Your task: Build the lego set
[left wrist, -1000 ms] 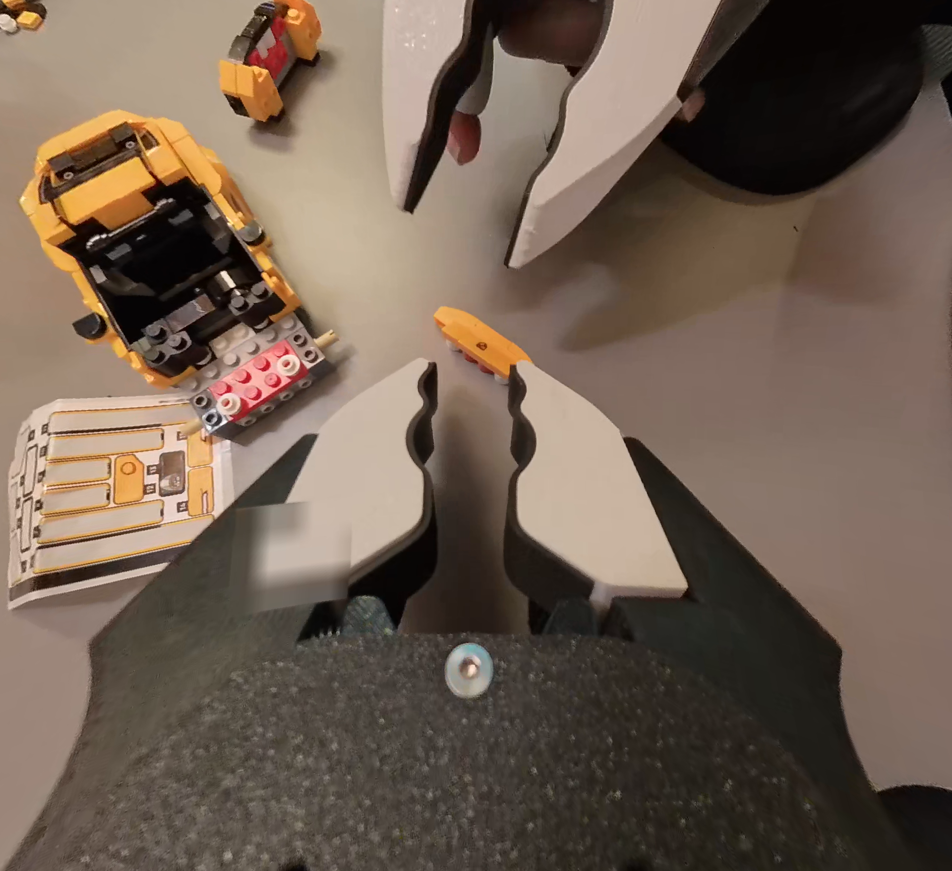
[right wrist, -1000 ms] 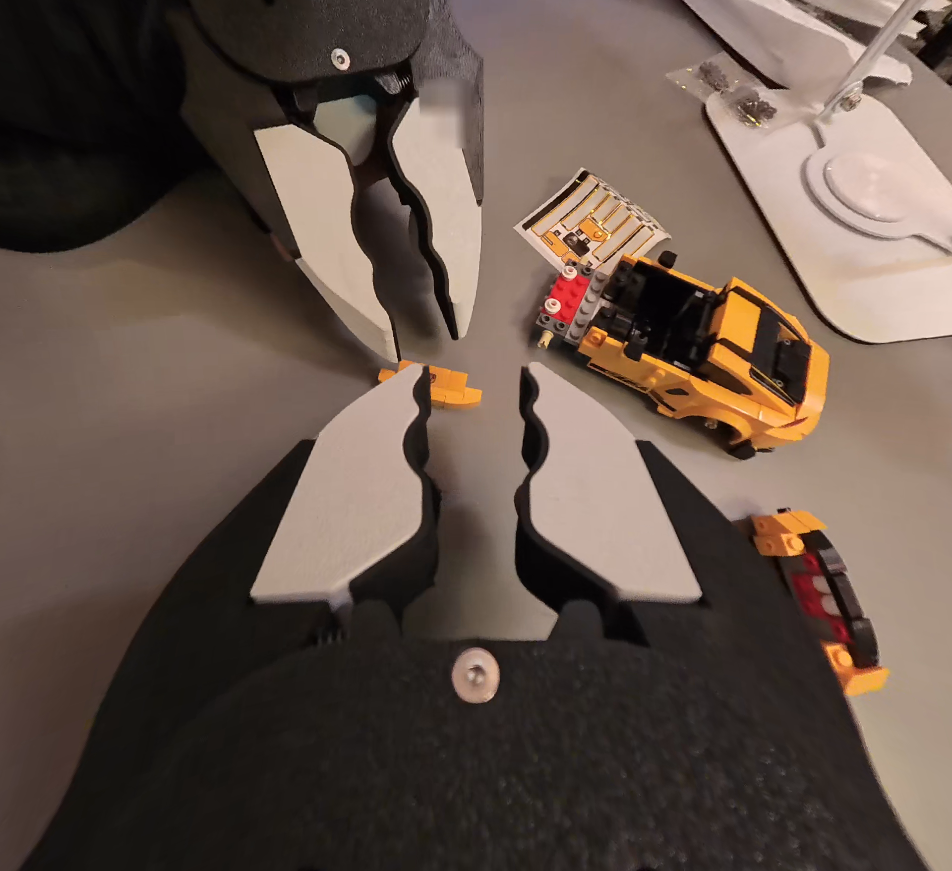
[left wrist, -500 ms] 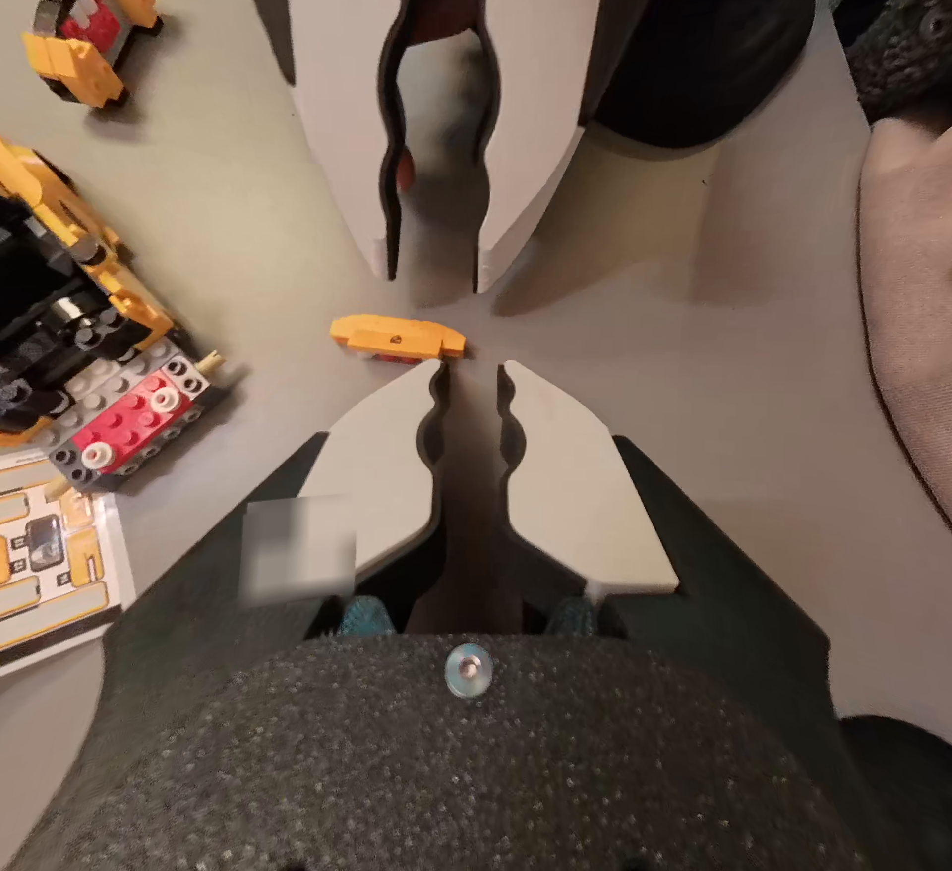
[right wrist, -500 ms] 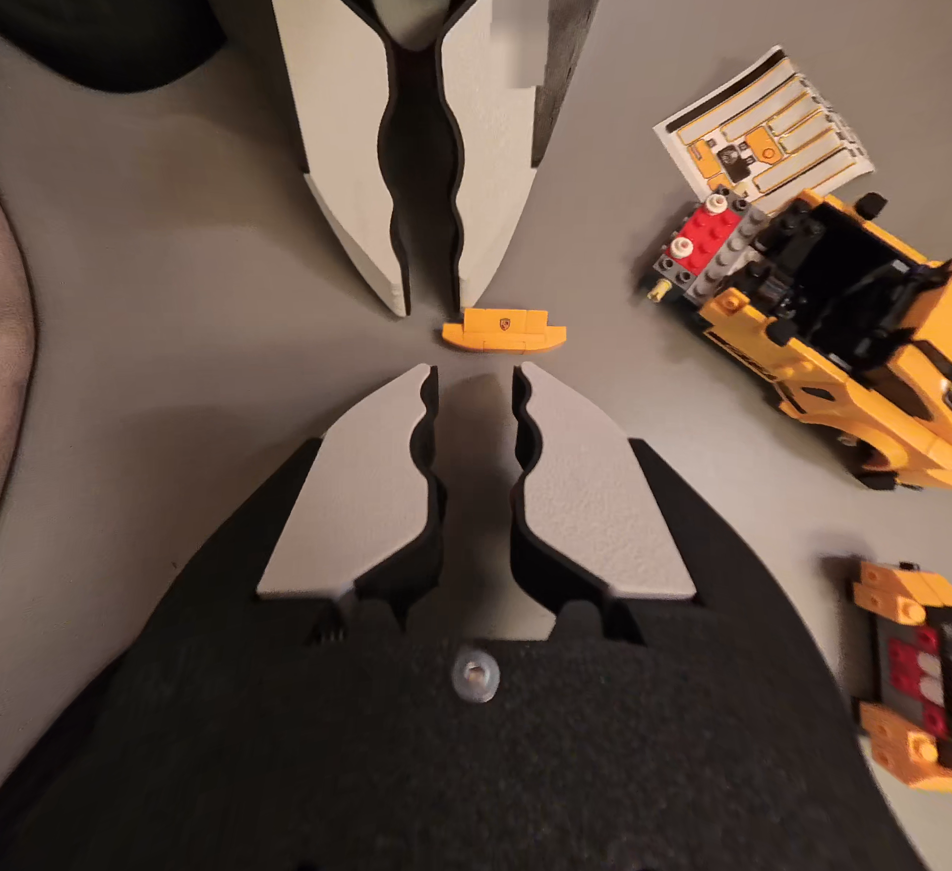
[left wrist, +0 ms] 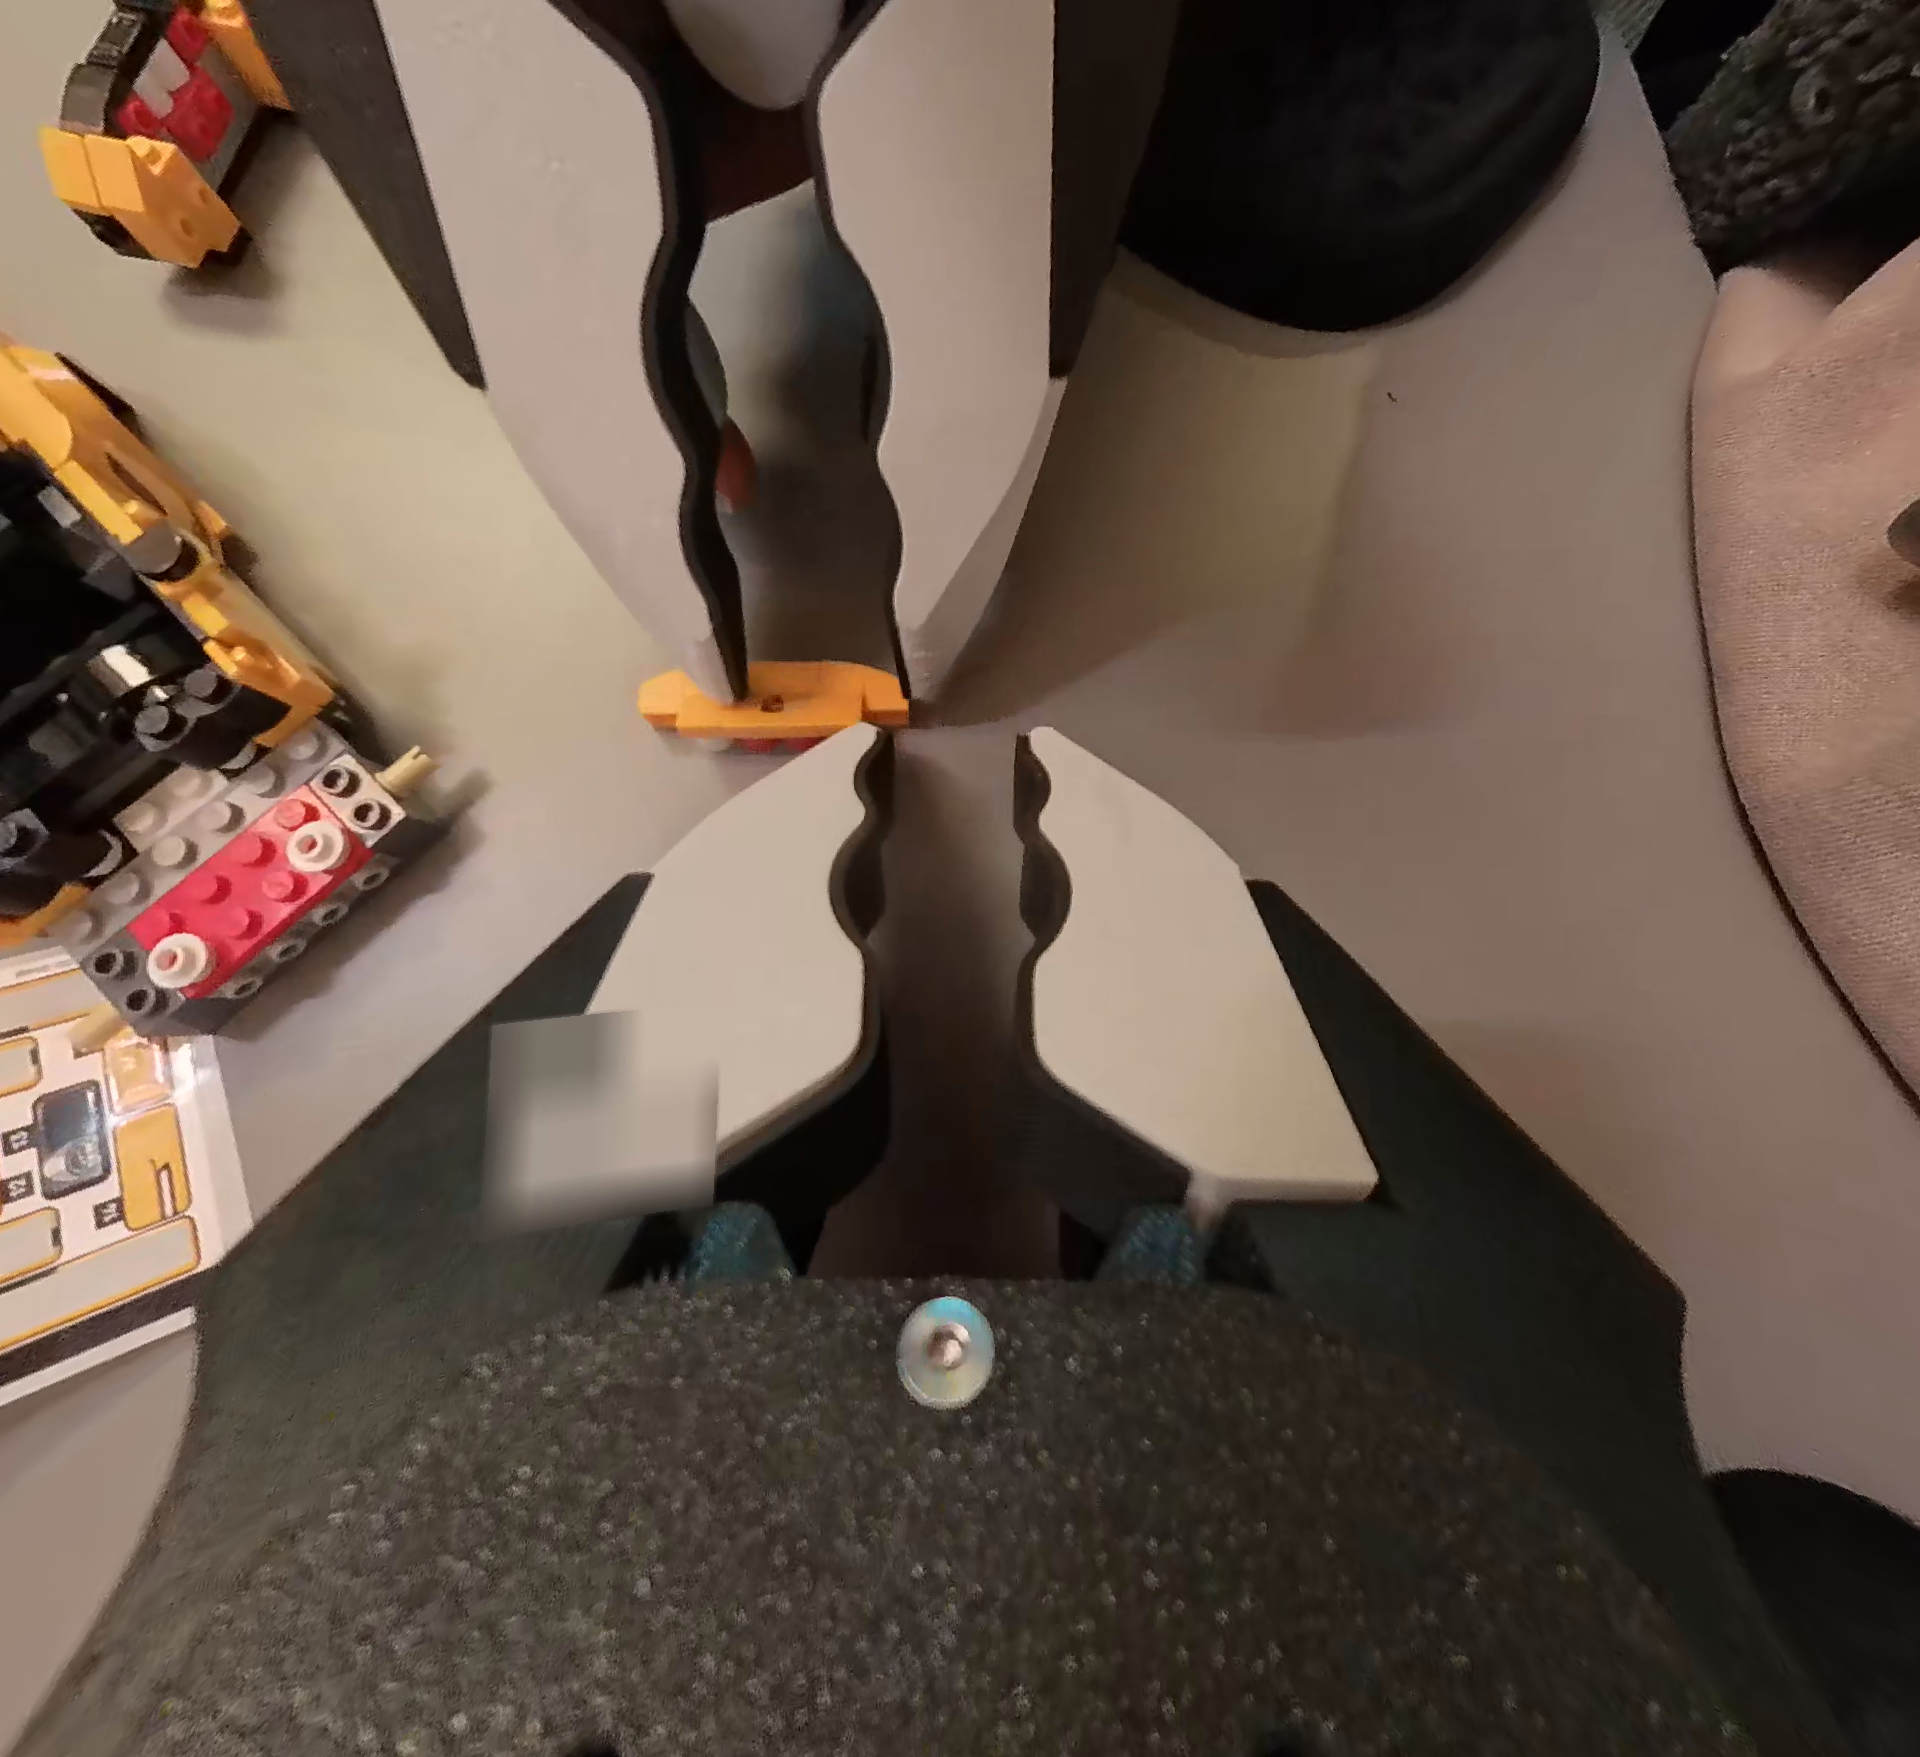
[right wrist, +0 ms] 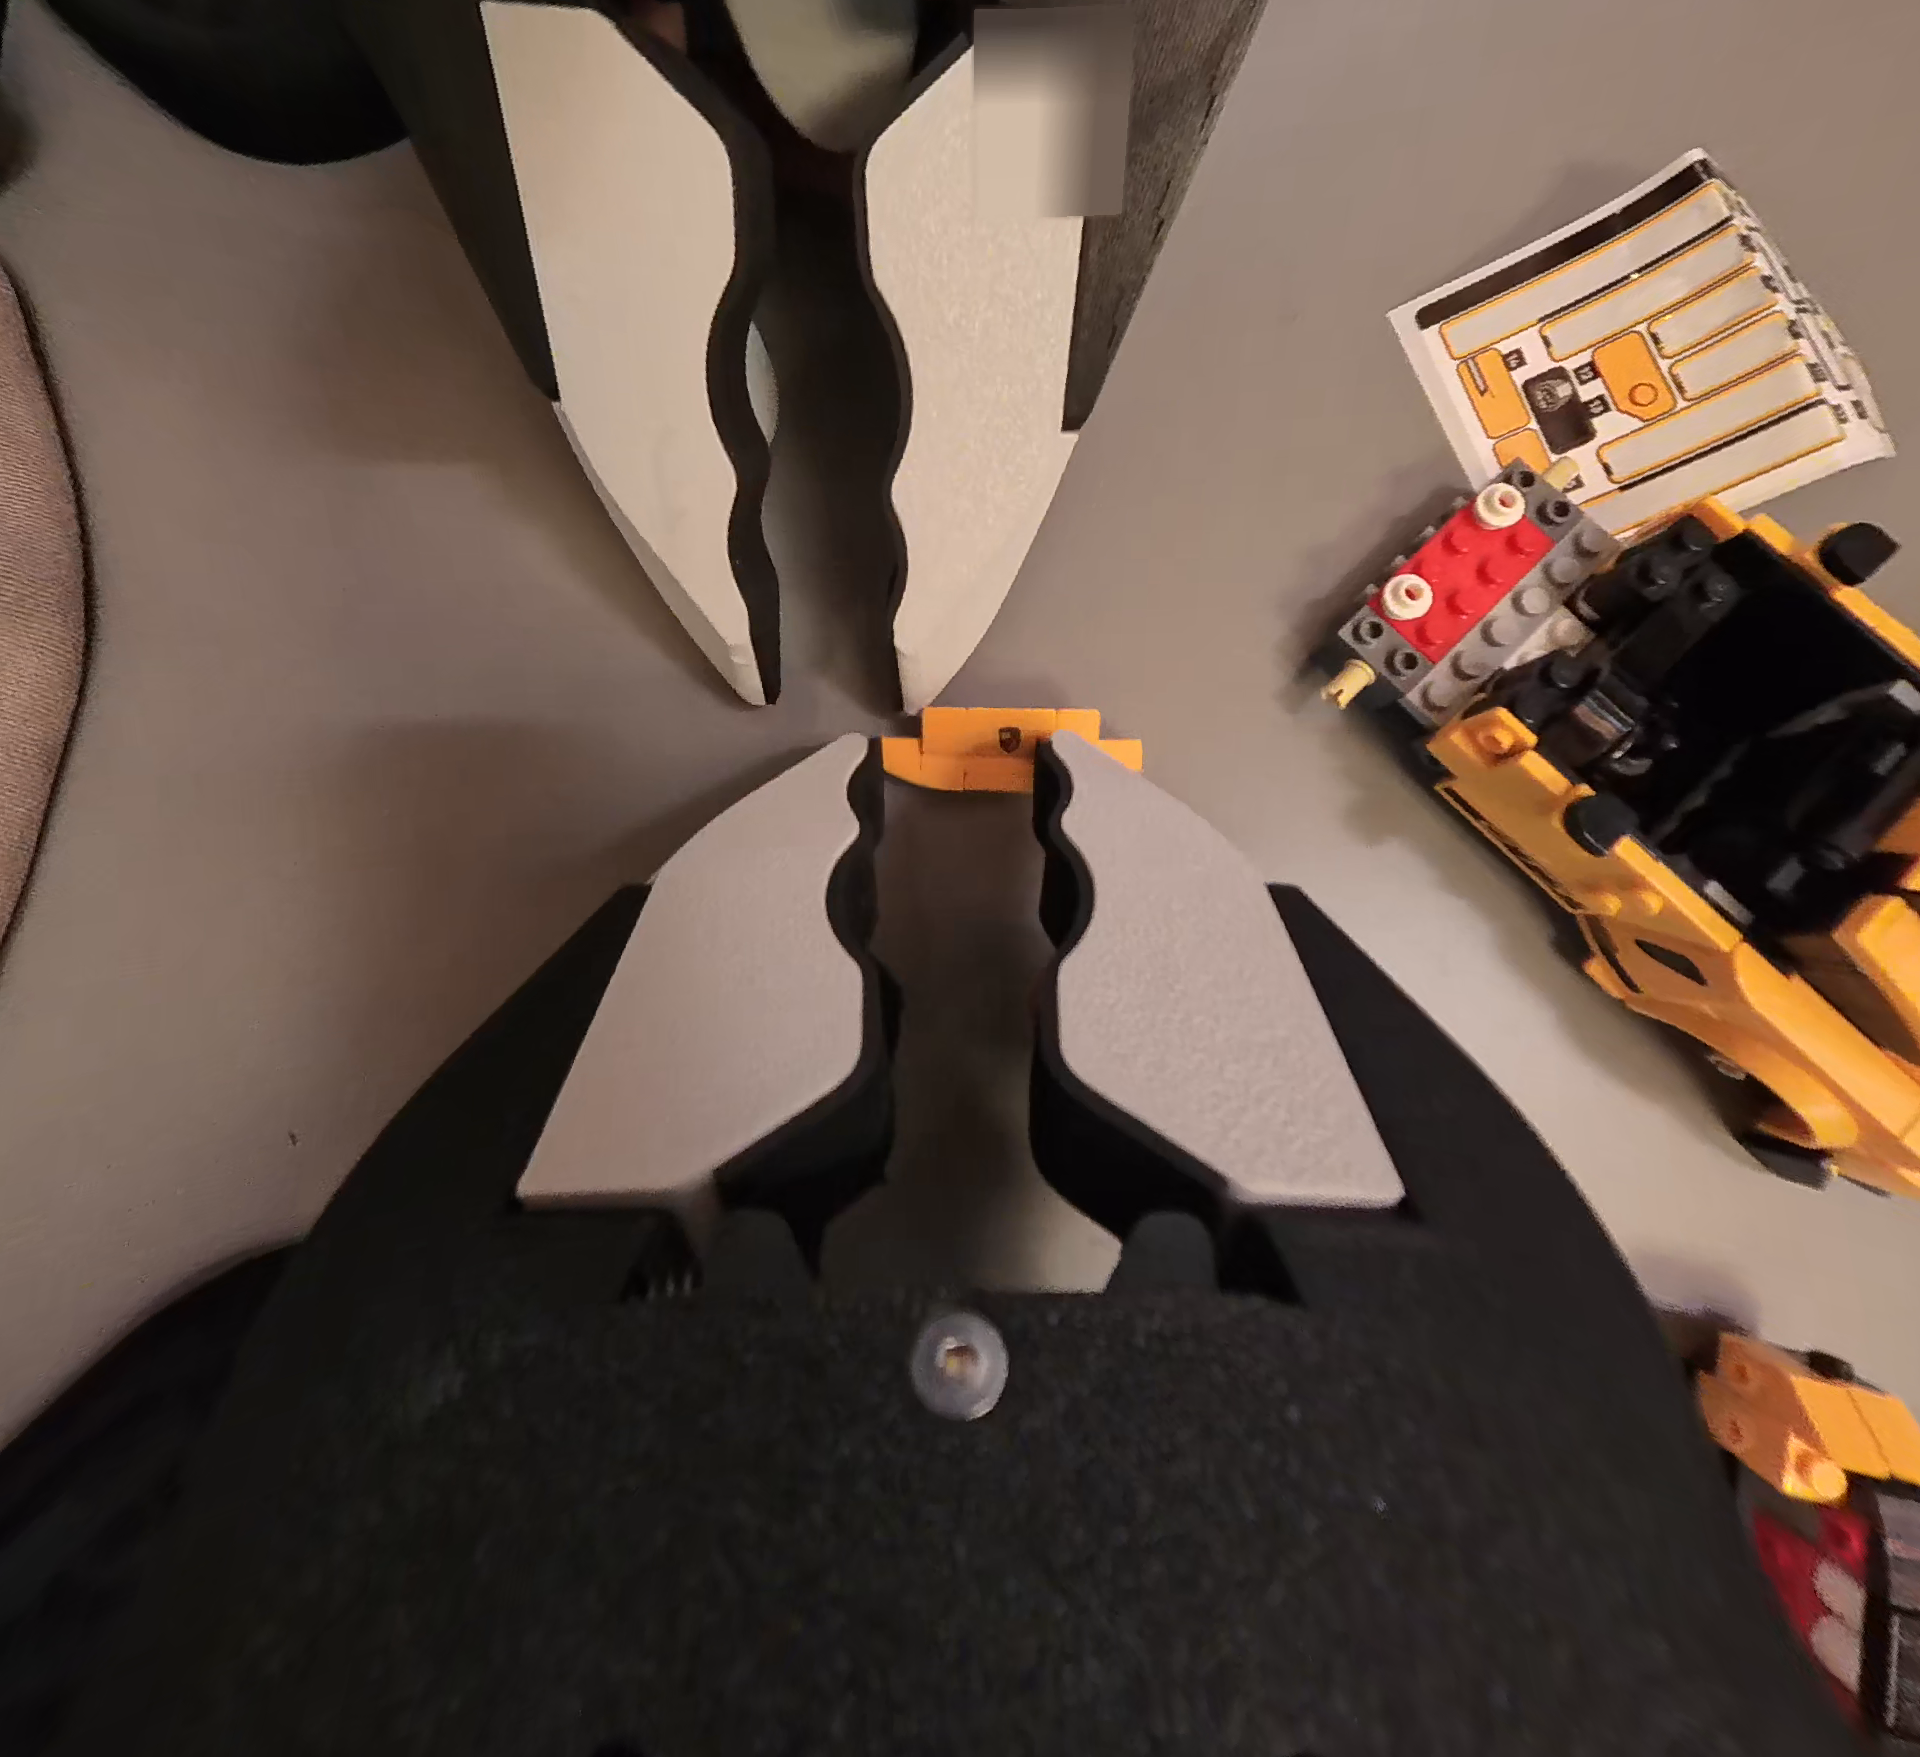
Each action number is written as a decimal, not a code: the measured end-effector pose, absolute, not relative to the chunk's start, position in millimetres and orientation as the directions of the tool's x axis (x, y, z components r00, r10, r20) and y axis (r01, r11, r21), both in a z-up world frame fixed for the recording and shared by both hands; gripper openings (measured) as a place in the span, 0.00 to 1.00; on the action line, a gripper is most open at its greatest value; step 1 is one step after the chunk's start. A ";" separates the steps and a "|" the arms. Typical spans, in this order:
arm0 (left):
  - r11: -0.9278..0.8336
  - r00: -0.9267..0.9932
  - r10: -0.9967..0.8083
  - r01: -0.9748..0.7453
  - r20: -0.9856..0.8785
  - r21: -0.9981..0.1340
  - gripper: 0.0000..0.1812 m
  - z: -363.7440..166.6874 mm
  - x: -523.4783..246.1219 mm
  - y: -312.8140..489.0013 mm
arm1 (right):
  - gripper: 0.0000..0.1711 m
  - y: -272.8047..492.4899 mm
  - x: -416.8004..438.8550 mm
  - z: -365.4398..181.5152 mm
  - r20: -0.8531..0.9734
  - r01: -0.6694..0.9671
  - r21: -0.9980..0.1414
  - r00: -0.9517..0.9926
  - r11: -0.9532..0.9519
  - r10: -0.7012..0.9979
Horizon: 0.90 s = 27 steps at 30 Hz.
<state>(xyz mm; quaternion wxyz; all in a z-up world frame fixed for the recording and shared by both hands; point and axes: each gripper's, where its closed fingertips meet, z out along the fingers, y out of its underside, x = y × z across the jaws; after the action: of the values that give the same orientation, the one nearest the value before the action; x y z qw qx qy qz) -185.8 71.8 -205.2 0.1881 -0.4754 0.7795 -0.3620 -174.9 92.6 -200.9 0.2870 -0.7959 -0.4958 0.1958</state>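
Note:
A small orange lego piece (left wrist: 790,715) with red underneath lies flat on the grey table; it also shows in the right wrist view (right wrist: 987,751). My right gripper (right wrist: 954,746) is open, its tips down at the piece, with one finger over the piece's end. In the left wrist view it (left wrist: 821,694) comes in from the top. My left gripper (left wrist: 954,739) is open and empty, facing it, its left fingertip against the piece's near edge. It shows from above in the right wrist view (right wrist: 836,697). The part-built yellow car (left wrist: 125,627) (right wrist: 1662,824) stands beside them.
A sticker sheet (left wrist: 94,1177) (right wrist: 1662,357) lies by the car's grey and red open end (right wrist: 1465,564). A small orange, black and red sub-assembly (left wrist: 156,118) (right wrist: 1818,1499) lies apart. A beige cloth-covered shape (left wrist: 1818,668) is at the table edge.
Both grippers have closed in on the orange piece from opposite sides. The right gripper's tips now reach it. The piece has turned crosswise between them.

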 end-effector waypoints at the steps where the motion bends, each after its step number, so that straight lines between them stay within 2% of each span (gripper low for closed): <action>1: 0.286 -0.476 -0.878 -0.606 0.050 -0.742 0.12 -205.2 -185.9 72.2 | 0.16 93.0 -175.2 -200.8 -0.027 0.677 -0.652 0.430 -0.342 0.902; 8: 0.275 -0.466 -0.883 -0.604 0.052 -0.748 0.12 -202.9 -185.9 75.1 | 0.16 95.4 -167.2 -194.5 -0.015 0.656 -0.668 0.460 -0.351 0.888; 17: 0.254 -0.431 -0.901 -0.613 0.046 -0.748 0.16 -204.3 -182.6 81.1 | 0.15 85.9 -167.3 -205.8 -0.016 0.709 -0.613 0.430 -0.348 0.903; 27: 0.235 -0.387 -0.921 -0.616 0.029 -0.752 0.18 -203.7 -179.9 92.2 | 0.14 87.7 -170.7 -205.4 -0.001 0.709 -0.613 0.441 -0.349 0.898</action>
<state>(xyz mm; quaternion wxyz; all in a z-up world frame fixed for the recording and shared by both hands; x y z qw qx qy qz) -179.9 92.2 -203.7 0.2175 -0.5089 0.7553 -0.3511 -170.7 87.7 -205.4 0.2749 -0.8031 -0.5000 0.1719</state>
